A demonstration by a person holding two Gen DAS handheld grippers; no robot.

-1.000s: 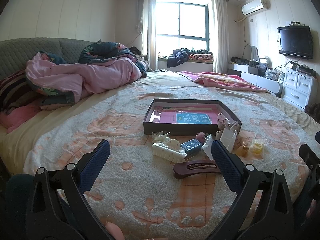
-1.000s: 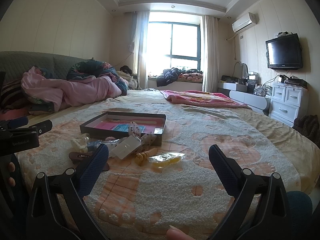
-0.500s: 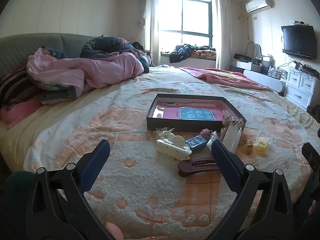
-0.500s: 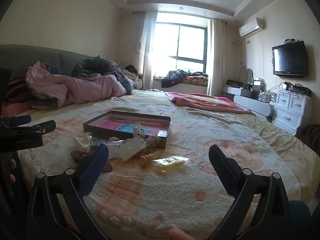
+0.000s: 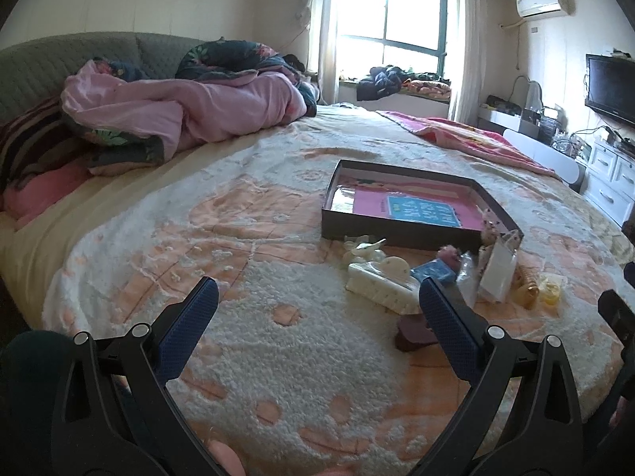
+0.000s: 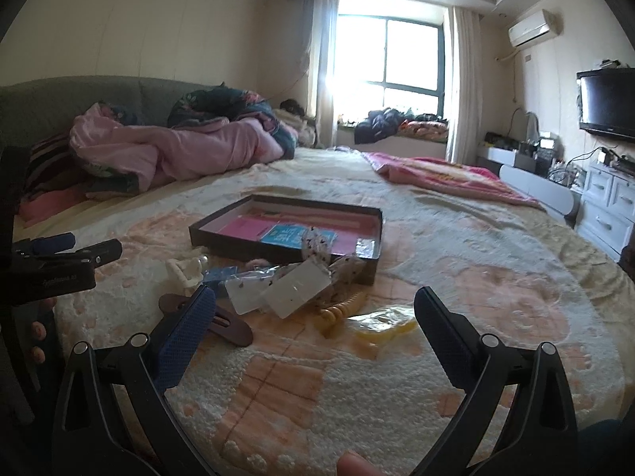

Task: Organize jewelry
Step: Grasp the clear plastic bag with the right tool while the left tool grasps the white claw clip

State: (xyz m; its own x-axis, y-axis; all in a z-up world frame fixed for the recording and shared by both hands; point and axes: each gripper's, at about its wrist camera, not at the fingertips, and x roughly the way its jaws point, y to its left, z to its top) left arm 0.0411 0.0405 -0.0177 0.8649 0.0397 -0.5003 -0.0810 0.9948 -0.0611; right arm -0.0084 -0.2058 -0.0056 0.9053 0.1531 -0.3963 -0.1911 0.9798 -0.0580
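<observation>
Both grippers, left [image 5: 317, 309] & right [image 6: 315, 309], hover w/ jaws apart, empty. Jewelry pile [image 6: 285, 289] lies on the bed [image 5: 246, 301] just near of the box [image 5: 401, 234]. Prob. best: pick one piece at a time, e.g. brown clip [image 6: 226, 321], low approach so the fleece isn't snagged. Box holds only pink/blue cards [image 5: 420, 210].

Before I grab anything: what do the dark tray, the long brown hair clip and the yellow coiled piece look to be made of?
The dark tray looks like matte cardboard: thin straight walls, with a pink paper-like lining. The brown hair clip looks like smooth hard plastic with a dull sheen and a moulded slot. The yellow coiled piece seems to be glossy plastic spiral cord, probably springy; it is too small to tell for certain.
</observation>
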